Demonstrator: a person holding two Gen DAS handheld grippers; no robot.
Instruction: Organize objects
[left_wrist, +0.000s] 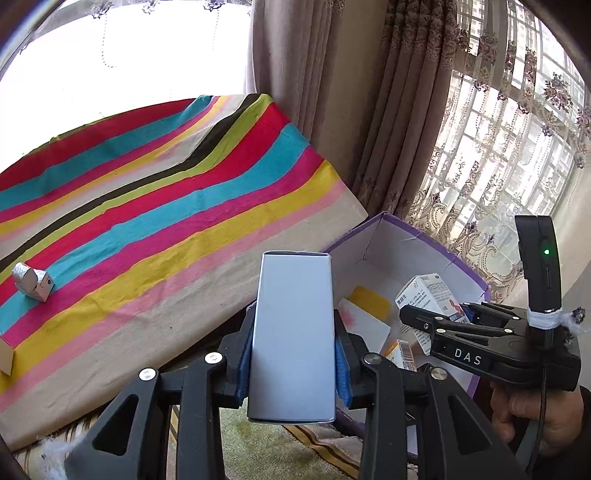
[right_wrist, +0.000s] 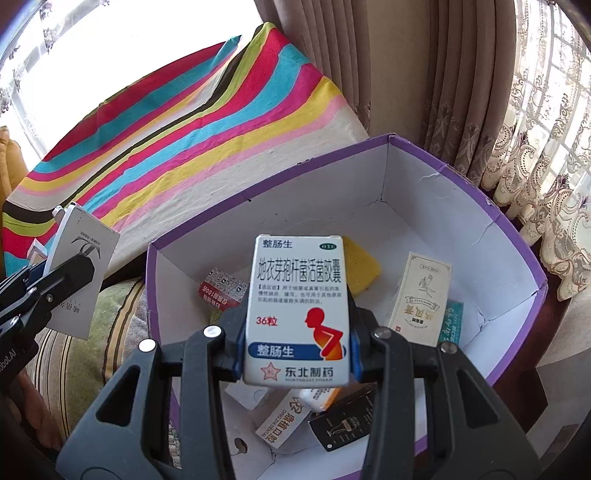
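Sorting's mostly done, 2 boxes on the way in

Left hand-held gripper (left_wrist: 293, 363) is clamped on a plain white box (left_wrist: 293, 332), right hand-held gripper (right_wrist: 297, 347) on a medicine box (right_wrist: 297, 310) over the purple bin (right_wrist: 517, 254), already holding several packs; 1 silver carton (left_wrist: 33, 282) waits on the striped worktop (left_wrist: 166, 221).

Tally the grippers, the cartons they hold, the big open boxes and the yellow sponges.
Grippers: 2, left gripper, right gripper
Held cartons: 2, white carton, medicine carton
Open boxes: 1, purple box
Sponges: 1, yellow sponge
Total: 6
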